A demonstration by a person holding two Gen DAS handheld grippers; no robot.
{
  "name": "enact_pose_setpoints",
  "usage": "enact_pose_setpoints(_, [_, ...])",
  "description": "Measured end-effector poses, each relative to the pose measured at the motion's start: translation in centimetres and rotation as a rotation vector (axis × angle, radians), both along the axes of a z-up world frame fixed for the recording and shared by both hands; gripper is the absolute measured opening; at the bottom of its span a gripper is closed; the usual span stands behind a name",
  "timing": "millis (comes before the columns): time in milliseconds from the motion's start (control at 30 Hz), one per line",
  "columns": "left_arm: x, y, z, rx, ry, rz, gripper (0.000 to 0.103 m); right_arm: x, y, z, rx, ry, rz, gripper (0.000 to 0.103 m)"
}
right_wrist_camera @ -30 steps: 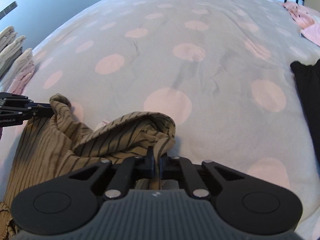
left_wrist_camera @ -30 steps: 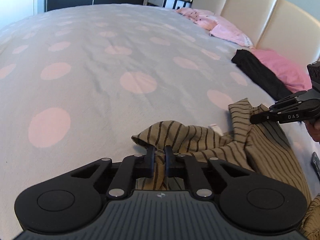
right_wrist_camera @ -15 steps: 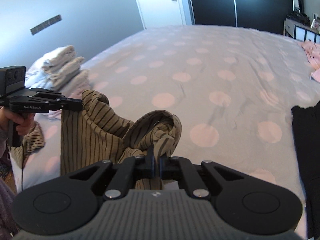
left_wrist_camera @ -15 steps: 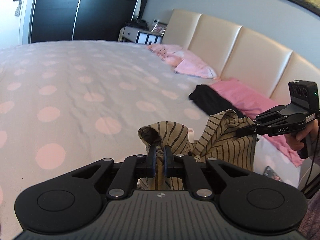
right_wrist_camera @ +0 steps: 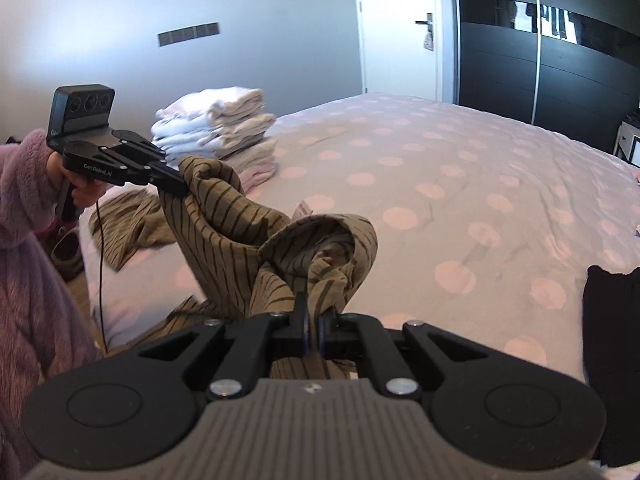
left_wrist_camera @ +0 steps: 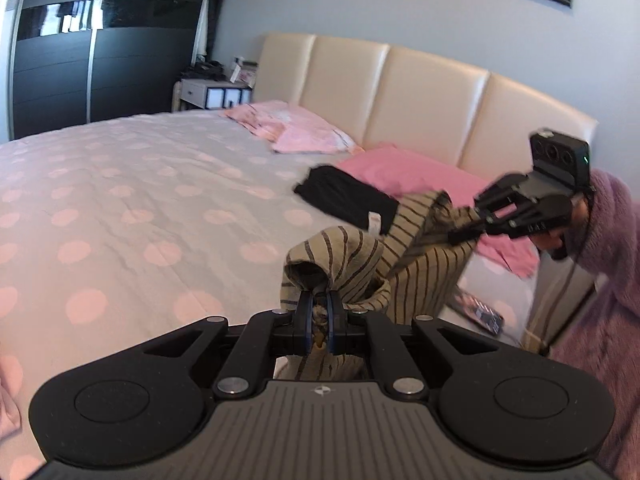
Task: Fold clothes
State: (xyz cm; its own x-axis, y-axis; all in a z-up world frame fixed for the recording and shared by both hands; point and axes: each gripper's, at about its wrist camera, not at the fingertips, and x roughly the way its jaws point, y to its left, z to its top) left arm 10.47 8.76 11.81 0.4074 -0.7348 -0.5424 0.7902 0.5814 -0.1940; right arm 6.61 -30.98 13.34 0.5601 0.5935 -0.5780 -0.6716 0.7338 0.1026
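Left wrist: tool clamping striped garment.

Two close wrist views angled down across the bed, both sharing the striped garment.

The striped shirt is thin, crinkly cloth. The bedspread under it is soft, matt cloth with small wrinkles. Behind the bed, the headboard looks like smooth padded leather (a bit shiny). The wardrobe doors are glossy. The sleeve is fuzzy.
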Motion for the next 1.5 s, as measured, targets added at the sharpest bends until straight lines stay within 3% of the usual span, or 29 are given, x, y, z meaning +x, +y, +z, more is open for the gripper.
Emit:
enact_pose_setpoints(367, [-7.1, 0.8, -7.1, 0.152, 0.108, -0.116, 0.005, -7.0, 1.3, -6.2, -0.108, 0.069, 0.134, 0.006])
enact_pose_setpoints(600, [-9.1, 0.6, -11.1, 0.25, 0.169, -0.168, 0.006, -9.7, 2.1, -10.3, -0.191, 0.138, 0.185, 0.01])
enact_pose_setpoints(700, [-9.7, 0.6, -12.0, 0.297, 0.175, -0.182, 0.007, -10.4, 2.6, -11.1, -0.244, 0.151, 0.213, 0.013])
enact_pose_setpoints(867, [-10.3, 0.8, -11.7, 0.344, 0.187, -0.192, 0.02, -11.3, 3.0, -11.3, -0.297, 0.148, 0.229, 0.015])
enact_pose_setpoints(967, [-10.4, 0.8, -11.3, 0.362, 0.226, -0.181, 0.026, -11.6, 3.4, -10.9, -0.32, 0.155, 0.234, 0.028])
enact_pose_setpoints(1233, [-12.6, 0.6, -8.7, 0.428, 0.144, -0.209, 0.037, -13.6, 3.6, -8.8, -0.373, 0.112, 0.27, 0.03])
enact_pose_setpoints(1367, [-14.0, -0.3, -6.7, 0.439, 0.018, -0.201, 0.038, -14.2, 4.6, -7.2, -0.362, 0.047, 0.279, 0.031])
enact_pose_setpoints(1500, [-15.7, -2.9, -6.2, 0.464, -0.095, -0.273, 0.038, -14.7, 7.1, -6.7, -0.389, -0.002, 0.329, 0.031])
